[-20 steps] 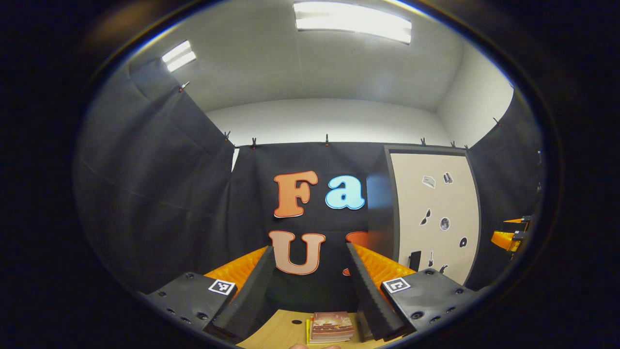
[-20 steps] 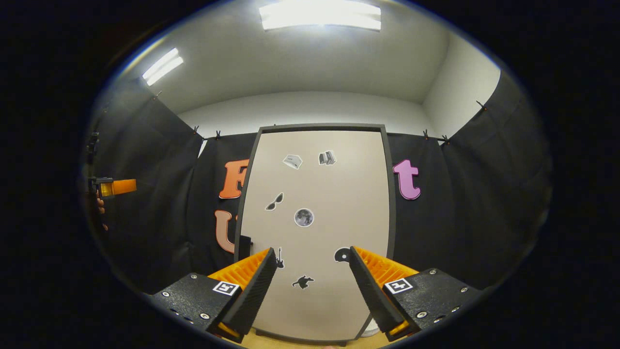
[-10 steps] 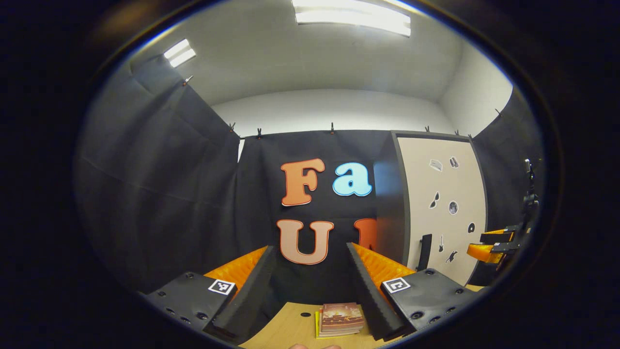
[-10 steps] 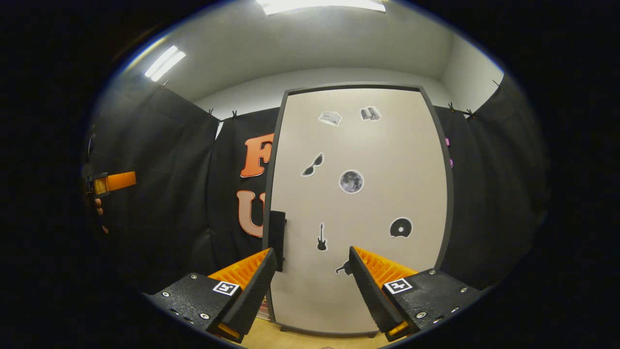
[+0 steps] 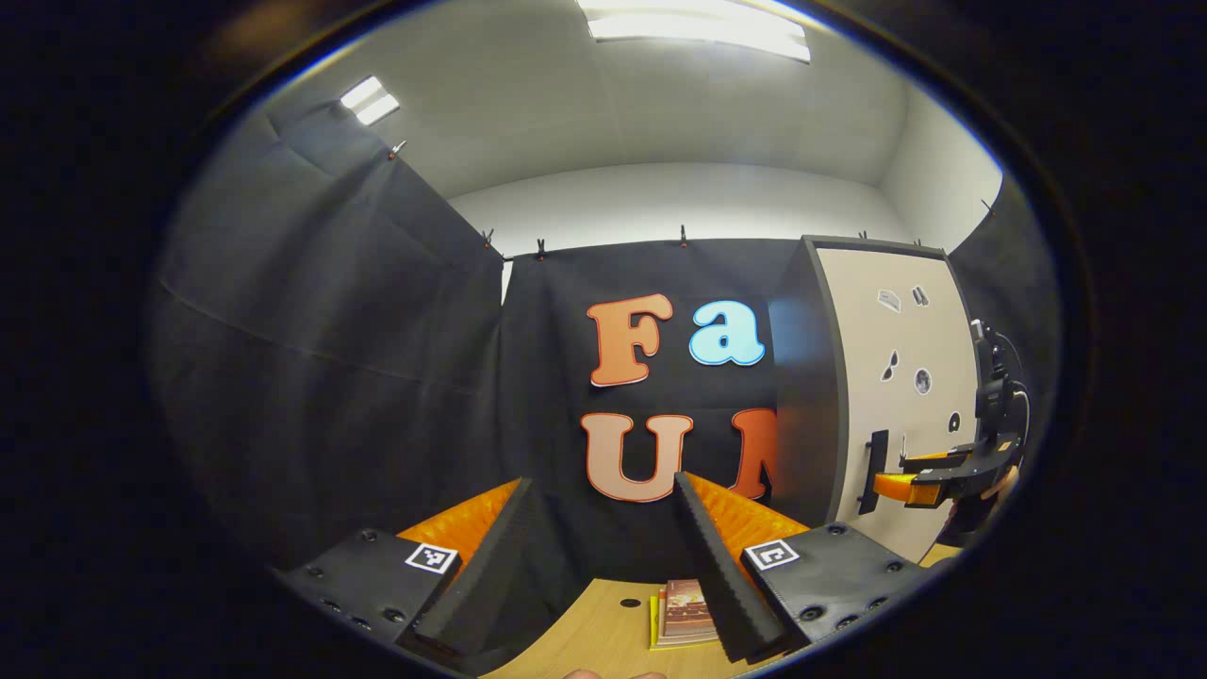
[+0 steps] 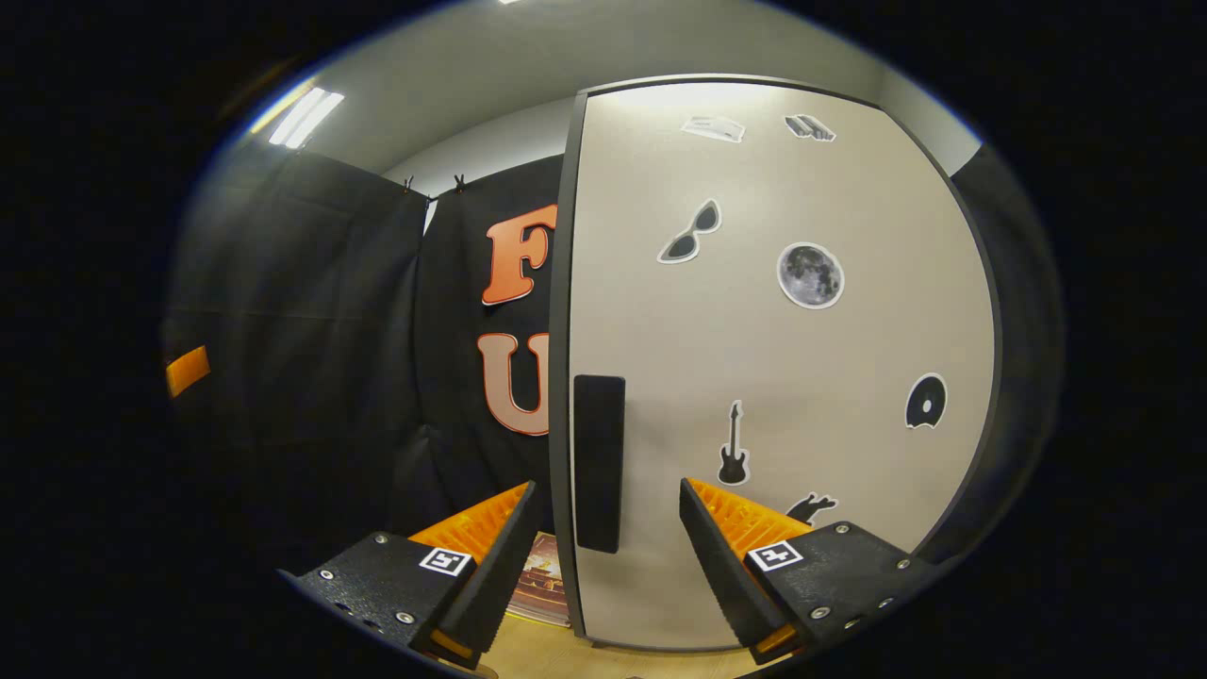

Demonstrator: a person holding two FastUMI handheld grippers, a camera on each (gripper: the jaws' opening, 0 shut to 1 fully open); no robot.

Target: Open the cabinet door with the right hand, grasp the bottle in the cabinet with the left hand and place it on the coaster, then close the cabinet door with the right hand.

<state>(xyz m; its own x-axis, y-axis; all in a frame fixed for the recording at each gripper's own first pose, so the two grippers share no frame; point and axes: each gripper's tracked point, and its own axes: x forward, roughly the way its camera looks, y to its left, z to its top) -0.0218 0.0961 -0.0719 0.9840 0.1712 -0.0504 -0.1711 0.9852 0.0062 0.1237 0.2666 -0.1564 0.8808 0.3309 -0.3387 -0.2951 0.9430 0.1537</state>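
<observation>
Since our right gripper (image 6: 608,514) hangs with fingers apart before the shut beige cabinet door (image 6: 783,358), at twelve o'clock, we judge its stiff black vertical handle (image 6: 599,462) the hold, while our left gripper (image 5: 603,528) waits likewise spread.

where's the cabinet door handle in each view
Left gripper view: the handle is a dark vertical bar at far right, just ahead of the right claw.
Right gripper view: the handle stands at centre, between that claw's open fingers.
Shared landmark: the moon sticker on the door.
</observation>
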